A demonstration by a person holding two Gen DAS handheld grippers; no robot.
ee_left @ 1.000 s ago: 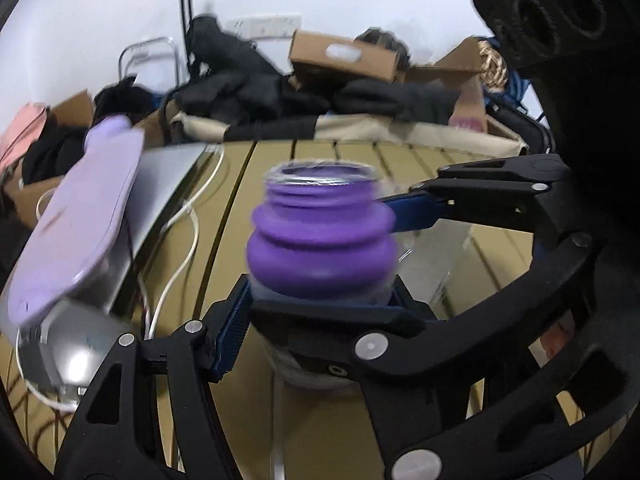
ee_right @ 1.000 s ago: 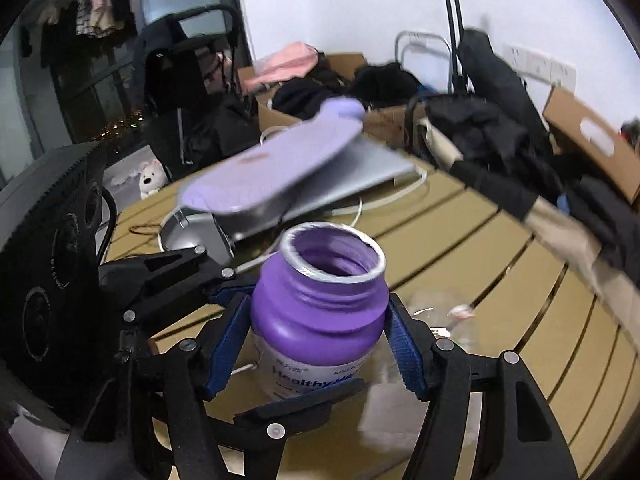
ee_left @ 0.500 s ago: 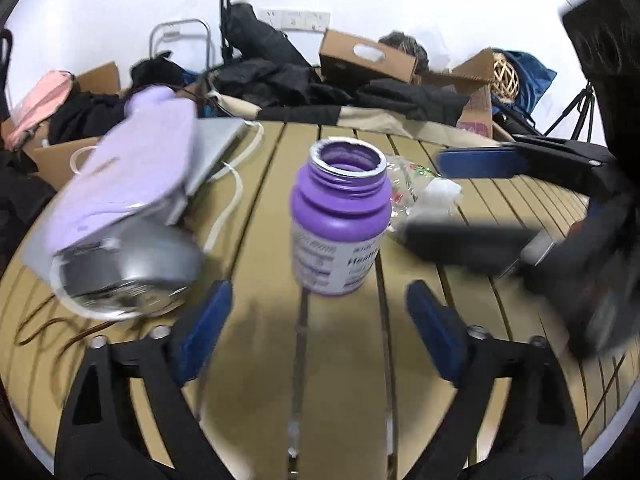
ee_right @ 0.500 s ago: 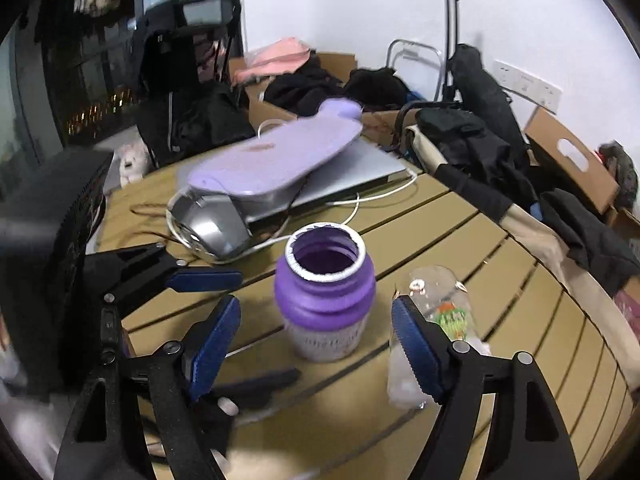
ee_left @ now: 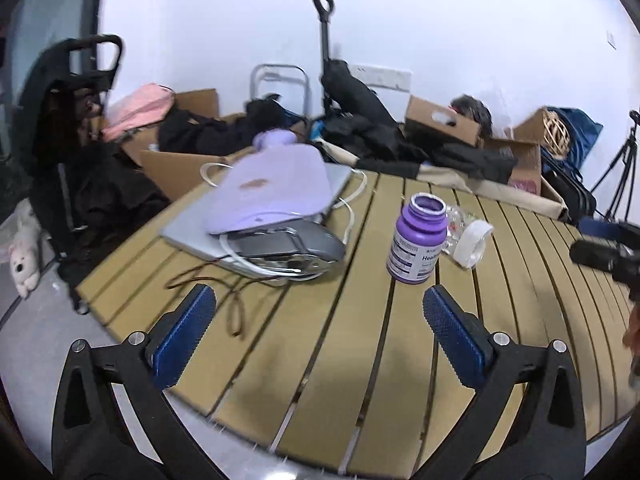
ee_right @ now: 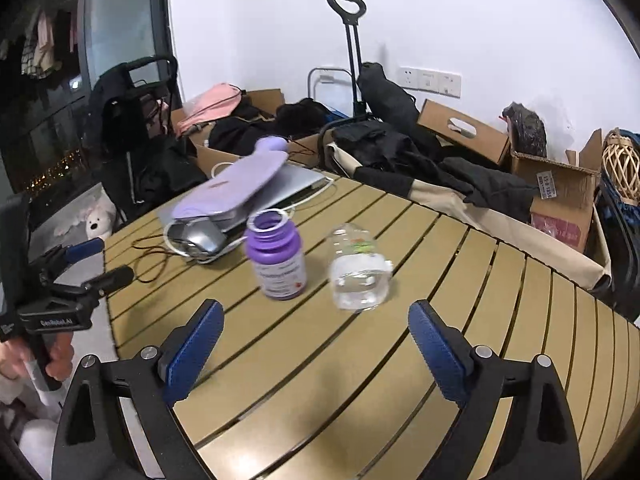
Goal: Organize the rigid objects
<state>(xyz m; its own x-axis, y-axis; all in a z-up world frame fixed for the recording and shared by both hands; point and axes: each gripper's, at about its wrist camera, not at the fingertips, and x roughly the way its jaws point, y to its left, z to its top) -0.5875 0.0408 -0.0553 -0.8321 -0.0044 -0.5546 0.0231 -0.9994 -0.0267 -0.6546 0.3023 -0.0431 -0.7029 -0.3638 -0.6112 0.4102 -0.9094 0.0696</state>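
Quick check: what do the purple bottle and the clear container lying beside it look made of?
Purple bottle: likely opaque plastic with a satin sheen and a printed paper-like label. Clear container: transparent, probably thin plastic, since the table slats show through; glass can't be ruled out.

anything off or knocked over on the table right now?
Yes. The clear plastic bottle lies on its side on the slatted table, just beside the upright purple bottle, which has no cap. The lilac hot water bottle also sits tilted over the laptop and a grey device. Nothing looks spilled.
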